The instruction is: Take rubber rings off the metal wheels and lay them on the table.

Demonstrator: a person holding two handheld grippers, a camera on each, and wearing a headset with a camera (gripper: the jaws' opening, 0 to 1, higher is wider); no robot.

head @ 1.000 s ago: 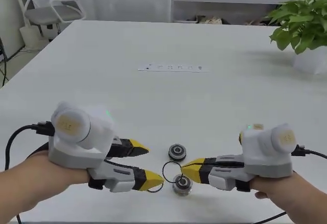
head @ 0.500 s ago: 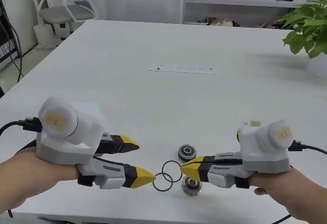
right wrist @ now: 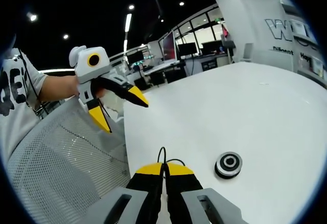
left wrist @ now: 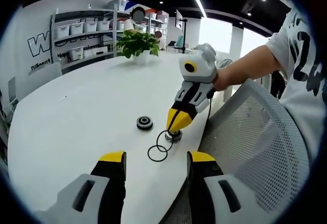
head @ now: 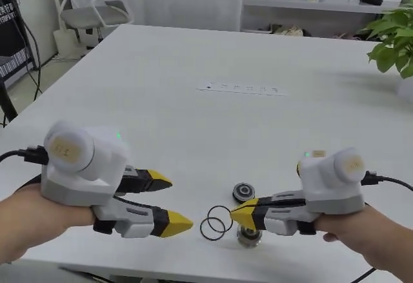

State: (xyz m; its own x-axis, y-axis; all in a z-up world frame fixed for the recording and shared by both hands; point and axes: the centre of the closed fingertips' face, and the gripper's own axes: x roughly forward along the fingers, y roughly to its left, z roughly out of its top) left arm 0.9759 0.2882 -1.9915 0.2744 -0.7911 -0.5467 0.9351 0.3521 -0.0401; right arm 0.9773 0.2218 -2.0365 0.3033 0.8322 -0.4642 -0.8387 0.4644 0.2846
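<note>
1. The left gripper (head: pixel 168 201) is hovering at the left, near the front edge of the white desk (head: pixel 213 135). Its jaws are standing wide apart and are gripping nothing. In the left gripper view, both yellow tips are flanking the work area.
2. A loose rubber ring (head: pixel 202 230) is lying flat on the desk between the two grippers, apart from the left gripper's tips.
3. A held rubber ring (head: pixel 218 207) is overlapping the loose one, and one edge is sitting between the right gripper's tips.
4. The far wheel (head: pixel 243 192) is resting on the desk just beyond the rings, apart from both grippers.
5. The near wheel (head: pixel 248 235) is sitting directly beneath the right gripper's jaws, close to the desk's front edge.
6. The right gripper (head: pixel 233 213) is pointing leftward. Its jaws are closed together and are pinching the thin black held ring, which is rising from between the tips in the right gripper view.
7. A potted plant (head: pixel 395 49) is standing at the far right of the desk.
</note>
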